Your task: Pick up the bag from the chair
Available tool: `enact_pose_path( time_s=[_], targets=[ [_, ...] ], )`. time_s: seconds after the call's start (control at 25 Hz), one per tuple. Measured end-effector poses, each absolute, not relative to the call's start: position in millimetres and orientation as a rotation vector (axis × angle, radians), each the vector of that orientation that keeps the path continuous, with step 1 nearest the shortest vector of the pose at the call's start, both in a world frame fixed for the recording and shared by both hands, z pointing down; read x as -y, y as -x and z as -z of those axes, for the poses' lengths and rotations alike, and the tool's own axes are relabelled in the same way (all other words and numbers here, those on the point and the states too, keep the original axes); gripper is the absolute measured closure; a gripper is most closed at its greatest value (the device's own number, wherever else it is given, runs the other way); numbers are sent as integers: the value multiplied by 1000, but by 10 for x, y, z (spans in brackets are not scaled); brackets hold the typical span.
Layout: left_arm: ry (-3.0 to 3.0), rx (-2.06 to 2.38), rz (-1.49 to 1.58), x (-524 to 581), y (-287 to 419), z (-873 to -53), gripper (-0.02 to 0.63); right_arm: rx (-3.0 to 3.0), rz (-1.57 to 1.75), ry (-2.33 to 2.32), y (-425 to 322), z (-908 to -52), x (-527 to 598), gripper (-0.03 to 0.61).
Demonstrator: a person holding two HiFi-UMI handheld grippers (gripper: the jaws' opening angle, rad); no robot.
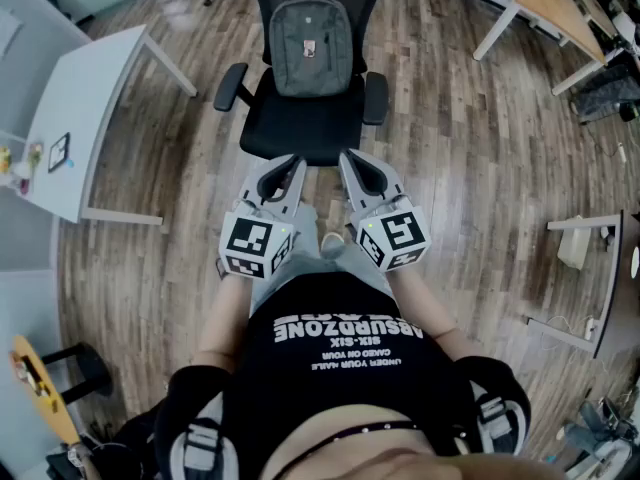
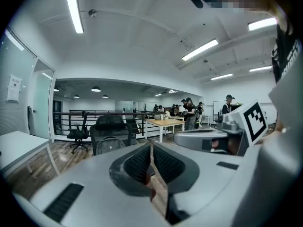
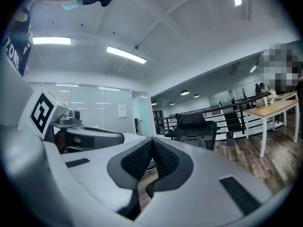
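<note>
A grey backpack (image 1: pixel 311 43) stands upright on the seat of a black office chair (image 1: pixel 305 118), leaning on its backrest. The same bag (image 2: pixel 110 145) shows ahead in the left gripper view, and small (image 3: pixel 194 141) in the right gripper view. My left gripper (image 1: pixel 296 164) and right gripper (image 1: pixel 349 160) are held side by side just short of the seat's front edge, well below the bag. Both are shut with nothing between the jaws. The left gripper (image 2: pixel 151 148) and right gripper (image 3: pixel 152 142) each show jaw tips touching.
A white table (image 1: pixel 78 118) stands at the left, light wooden desks (image 1: pixel 556 8) at the upper right. A white rack (image 1: pixel 590 283) is at the right. Wooden floor (image 1: pixel 470 148) surrounds the chair. Several people stand by a table (image 2: pixel 165 123) far off.
</note>
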State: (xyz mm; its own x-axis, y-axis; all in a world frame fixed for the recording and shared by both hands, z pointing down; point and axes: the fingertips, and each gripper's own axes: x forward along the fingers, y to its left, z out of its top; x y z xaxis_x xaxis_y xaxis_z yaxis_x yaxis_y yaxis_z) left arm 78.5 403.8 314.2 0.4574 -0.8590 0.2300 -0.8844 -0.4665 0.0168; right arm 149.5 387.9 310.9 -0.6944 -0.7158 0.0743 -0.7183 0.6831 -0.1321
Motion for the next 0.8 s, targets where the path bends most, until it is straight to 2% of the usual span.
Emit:
enact_pose_path(
  time_s=[0.8],
  targets=[
    [-2494,1531,-256,-3577,-525,-3335,580,2851,-236,-1166,-1349,-3215,-3494,561]
  ],
)
